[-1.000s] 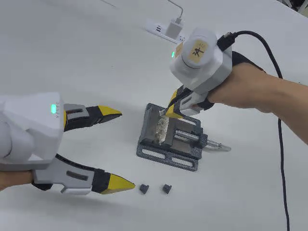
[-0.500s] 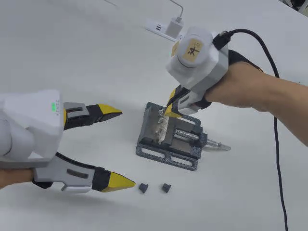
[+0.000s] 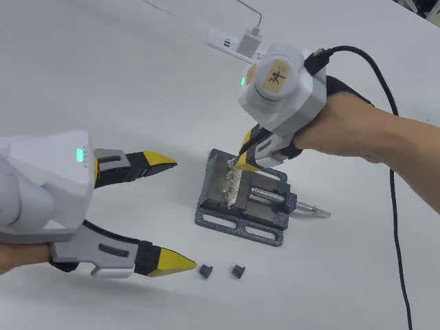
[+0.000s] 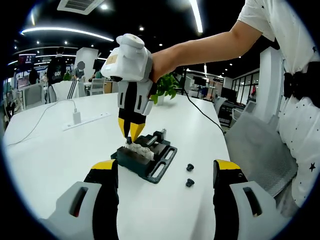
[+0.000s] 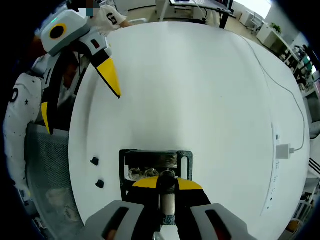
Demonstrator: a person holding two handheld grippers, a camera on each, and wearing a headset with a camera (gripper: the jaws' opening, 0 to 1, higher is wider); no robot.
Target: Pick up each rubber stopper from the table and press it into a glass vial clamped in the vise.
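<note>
Bench entry, as we see it.

1. Vise (image 3: 244, 203) — dark grey, flat on the white table (image 3: 103, 89), at the centre of the head view, with its screw handle pointing toward the frame's right. We count it as holding the glass vials (image 3: 230, 184), which stand in a row between its clamping faces.

2. Right gripper (image 3: 242, 159) — enters from the upper right of the head view, carried by a hand (image 3: 344, 127), and points down onto the vial row. Its yellow tips are drawn almost together, pinching a small dark piece. We list this as the pinched stopper (image 5: 167, 181). It sits at the lower centre of the right gripper view, directly over the vials. We cannot tell whether it is seated in a vial mouth.

3. Left gripper (image 3: 184, 213) — lower left of the head view, level with the table, its fingers spread wide. Its lower tip lies just beside the first loose stopper (image 3: 205, 272), apart from it.

4. Second loose stopper (image 3: 238, 271) — on the table near the first, not touching it. Both lie at the bottom centre of the head view, below the vise.

5. Power strip (image 3: 234, 42) — white, top centre of the head view, with a white charger (image 3: 251, 34) plugged in.
</note>
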